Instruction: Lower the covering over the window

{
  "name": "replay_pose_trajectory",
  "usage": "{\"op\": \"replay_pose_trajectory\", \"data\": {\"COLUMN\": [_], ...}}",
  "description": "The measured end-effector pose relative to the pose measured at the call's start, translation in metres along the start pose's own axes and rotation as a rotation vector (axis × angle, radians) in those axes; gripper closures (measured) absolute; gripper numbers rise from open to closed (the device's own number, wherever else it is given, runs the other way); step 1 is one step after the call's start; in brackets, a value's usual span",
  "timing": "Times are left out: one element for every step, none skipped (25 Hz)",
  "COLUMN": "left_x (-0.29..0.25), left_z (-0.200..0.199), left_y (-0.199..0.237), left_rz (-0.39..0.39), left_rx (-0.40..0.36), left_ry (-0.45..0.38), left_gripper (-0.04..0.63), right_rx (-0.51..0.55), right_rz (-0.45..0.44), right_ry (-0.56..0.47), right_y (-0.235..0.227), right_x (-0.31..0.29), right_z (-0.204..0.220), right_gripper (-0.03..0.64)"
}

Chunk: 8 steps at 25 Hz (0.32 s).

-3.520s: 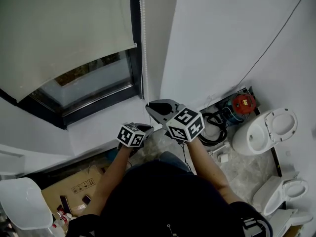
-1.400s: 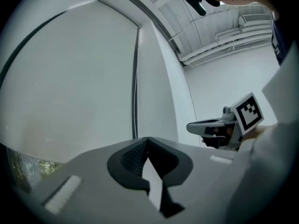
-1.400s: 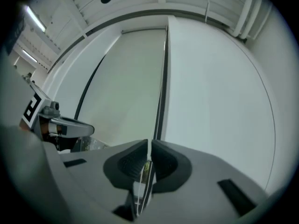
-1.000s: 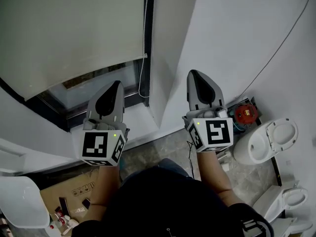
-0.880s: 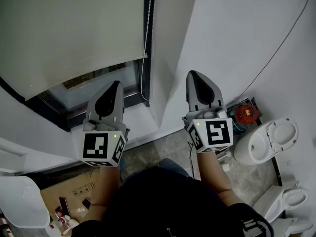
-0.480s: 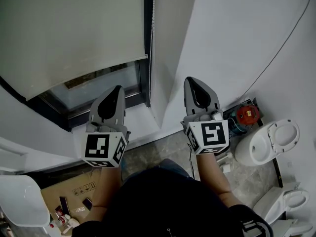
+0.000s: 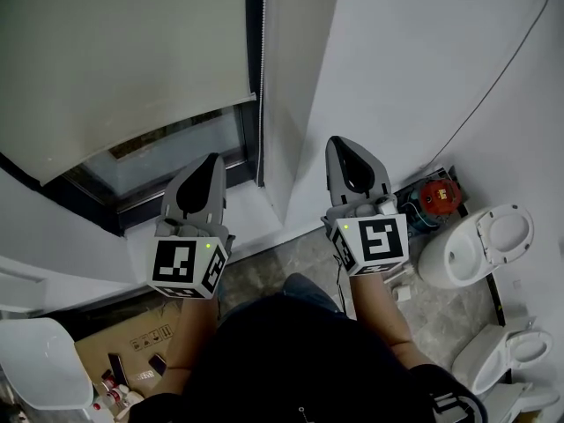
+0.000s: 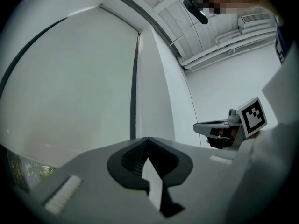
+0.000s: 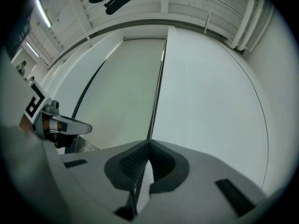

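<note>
The smooth pale roller blind [image 7: 115, 60] is seen lowered over most of the window [image 7: 172, 152], with a thin beaded chain [image 7: 262, 77] hung at its right edge. The jaws of the left gripper [image 7: 209, 159] and the right gripper [image 7: 340, 143] are pressed together, and nothing is held.

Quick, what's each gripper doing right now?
Left gripper: closed, holding nothing.
Right gripper: closed, holding nothing; the bead chain hangs apart from it.
</note>
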State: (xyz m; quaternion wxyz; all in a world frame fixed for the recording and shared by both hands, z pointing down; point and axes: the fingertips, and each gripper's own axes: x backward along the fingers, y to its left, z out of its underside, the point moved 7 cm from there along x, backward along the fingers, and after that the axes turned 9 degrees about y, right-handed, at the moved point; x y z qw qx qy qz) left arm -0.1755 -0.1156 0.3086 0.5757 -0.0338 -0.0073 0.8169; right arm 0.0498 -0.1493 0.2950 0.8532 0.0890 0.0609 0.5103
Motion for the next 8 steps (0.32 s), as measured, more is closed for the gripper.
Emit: {"op": "replay_pose_trajectory", "data": {"left_x": [-0.0009, -0.0018, -0.0026, -0.0031, -0.0036, -0.0040, -0.0046, -0.0052], "left_z": [0.0004, 0.0003, 0.0000, -0.0003, -0.0007, -0.0011, -0.0017, -0.0024], "left_y": [-0.0006, -0.0010, -0.0011, -0.0010, -0.0009, -0.0010, -0.0012, -0.0014], "left_rz": [0.003, 0.004, 0.005, 0.005, 0.005, 0.005, 0.005, 0.006], "left_rx": [-0.001, -0.002, -0.003, -0.002, -0.002, -0.001, -0.002, -0.002], "left_ry": [0.001, 0.002, 0.002, 0.003, 0.002, 0.001, -0.001, -0.003], "left_gripper": [0.583, 0.583, 0.583, 0.583, 0.584, 0.583, 0.583, 0.583], "right_rx": [0.000, 0.001, 0.002, 0.003, 0.003, 0.002, 0.001, 0.000], "right_rz": [-0.001, -0.002, -0.003, -0.004, -0.005, -0.006, -0.007, -0.008], "right_ry": [-0.003, -0.006, -0.009, -0.012, -0.015, -0.017, -0.020, -0.022], "right_y": [-0.0003, -0.0005, -0.0005, -0.0003, -0.0001, 0.0000, -0.0001, -0.0003], "right_x": [-0.0008, -0.0016, -0.0022, -0.0028, -0.0033, -0.0038, -0.0044, -0.0050], "right_z": [-0.0003, -0.0010, -0.0018, -0.0024, -0.0029, -0.0033, -0.0036, -0.0040], "right_gripper": [0.606, 0.606, 0.606, 0.606, 0.606, 0.606, 0.606, 0.606]}}
